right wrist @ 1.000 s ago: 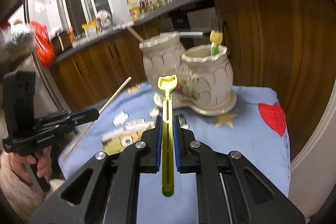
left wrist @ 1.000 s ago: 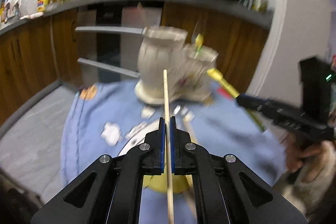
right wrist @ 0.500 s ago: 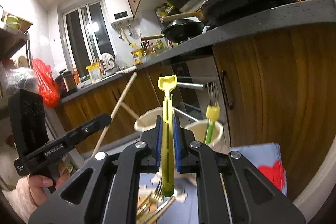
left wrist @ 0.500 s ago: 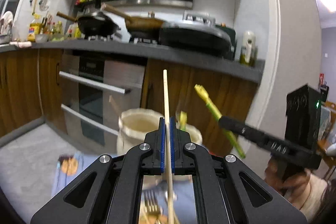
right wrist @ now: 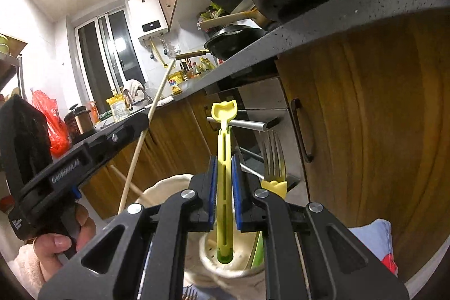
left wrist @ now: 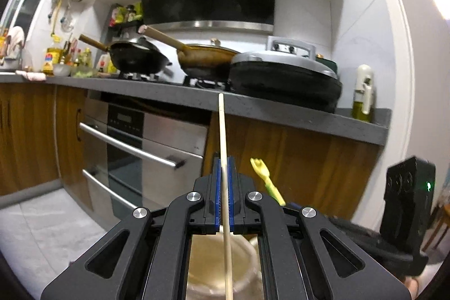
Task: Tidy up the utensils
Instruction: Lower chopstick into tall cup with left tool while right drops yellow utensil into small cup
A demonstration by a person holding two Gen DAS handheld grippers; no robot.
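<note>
My left gripper (left wrist: 224,187) is shut on a long wooden chopstick (left wrist: 222,131) that points up and forward. Its lower end hangs over the mouth of the cream ceramic holder (left wrist: 202,272). My right gripper (right wrist: 224,187) is shut on a yellow-green plastic utensil (right wrist: 224,148), whose green end sits above the holder's smaller compartment (right wrist: 209,252). A fork with a yellow handle (right wrist: 274,159) stands in that compartment. Each gripper shows in the other's view: the right gripper (left wrist: 294,206) at the right, the left gripper (right wrist: 142,122) at the left with its chopstick (right wrist: 157,92).
A dark counter (left wrist: 281,108) with pans and an oven (left wrist: 140,148) with bar handles stands right behind the holder. Wooden cabinet doors (right wrist: 379,131) are close on the right. A blue cloth with a red heart (right wrist: 379,238) covers the table. A hand (right wrist: 56,243) holds the left gripper.
Both grippers have risen and come forward over the holder, which now sits directly beneath them. The views have tilted up from the table to the kitchen counter. Both grips are unchanged.
</note>
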